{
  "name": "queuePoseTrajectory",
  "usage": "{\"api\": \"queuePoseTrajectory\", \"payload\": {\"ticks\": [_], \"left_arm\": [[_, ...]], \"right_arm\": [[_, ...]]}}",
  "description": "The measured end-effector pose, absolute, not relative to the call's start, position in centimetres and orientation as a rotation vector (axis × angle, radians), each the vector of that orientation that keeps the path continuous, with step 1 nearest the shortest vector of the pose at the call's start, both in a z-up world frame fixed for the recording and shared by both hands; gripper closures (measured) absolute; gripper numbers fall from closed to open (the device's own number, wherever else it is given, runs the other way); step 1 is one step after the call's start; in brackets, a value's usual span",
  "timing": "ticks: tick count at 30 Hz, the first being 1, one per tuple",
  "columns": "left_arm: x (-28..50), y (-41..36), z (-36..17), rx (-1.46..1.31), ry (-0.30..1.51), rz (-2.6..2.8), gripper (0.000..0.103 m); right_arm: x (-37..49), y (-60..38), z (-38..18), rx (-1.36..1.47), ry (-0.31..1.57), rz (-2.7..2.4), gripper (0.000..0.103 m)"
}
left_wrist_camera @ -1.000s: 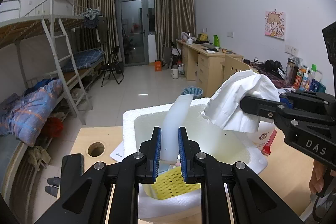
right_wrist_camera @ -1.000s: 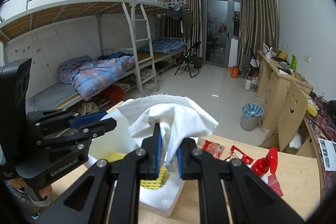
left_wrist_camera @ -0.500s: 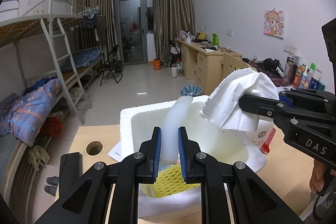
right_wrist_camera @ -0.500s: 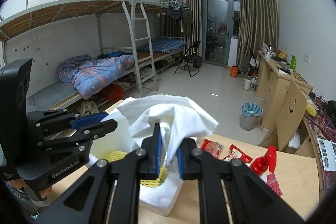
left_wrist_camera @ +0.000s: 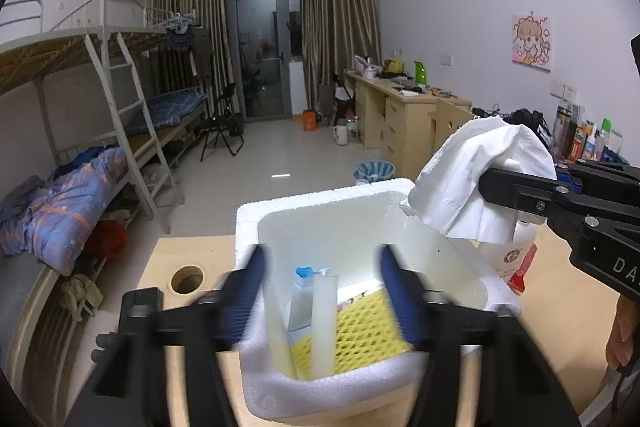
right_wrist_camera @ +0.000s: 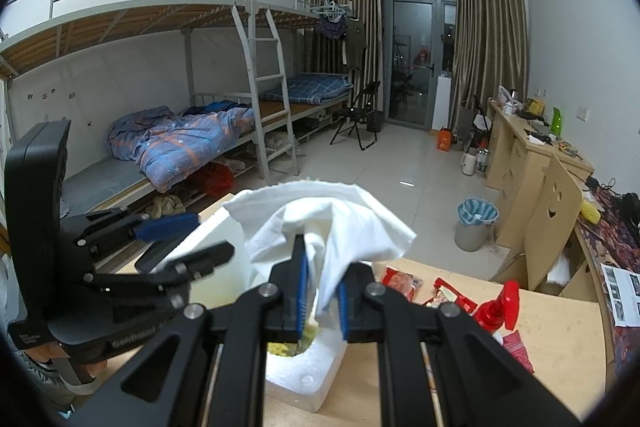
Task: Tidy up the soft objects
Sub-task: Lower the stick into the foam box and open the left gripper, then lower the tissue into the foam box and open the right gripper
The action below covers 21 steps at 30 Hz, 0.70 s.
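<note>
Tissue (right_wrist_camera: 320, 223) is pinched in right claw (right_wrist_camera: 322, 301), held at two o'clock above foam box (left_wrist_camera: 320, 195) on counter (left_wrist_camera: 192, 247); left claw (left_wrist_camera: 320, 291) spread wide over foam strip (left_wrist_camera: 323, 323) inside; judged placing step; next calls for lowering tissue into box.

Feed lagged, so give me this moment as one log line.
left gripper: open, over foam box | foam strip: in box, free | right gripper: shut on tissue, above box
</note>
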<state>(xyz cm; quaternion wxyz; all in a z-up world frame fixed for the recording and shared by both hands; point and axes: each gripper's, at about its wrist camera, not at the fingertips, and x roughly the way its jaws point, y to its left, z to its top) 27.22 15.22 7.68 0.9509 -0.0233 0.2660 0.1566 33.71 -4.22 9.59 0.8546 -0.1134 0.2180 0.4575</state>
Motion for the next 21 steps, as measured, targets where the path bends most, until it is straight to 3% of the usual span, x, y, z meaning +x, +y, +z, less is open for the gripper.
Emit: {"api": "queuePoseTrajectory", "payload": {"ticks": [4, 12, 21], "left_arm": [[27.2, 14.9, 7.8, -0.033, 0.531, 0.328, 0.019], [27.1, 15.1, 7.8, -0.036, 0.529, 0.342, 0.018], [25.8, 15.4, 8.4, -0.012, 0.493, 0.403, 0.006]], "right_arm": [[33.7, -4.3, 9.6, -0.236, 0.458, 0.961, 0.087], [33.8, -4.5, 9.5, -0.237, 0.457, 0.966, 0.087], [34.2, -4.5, 9.5, -0.234, 0.466, 0.975, 0.087]]}}
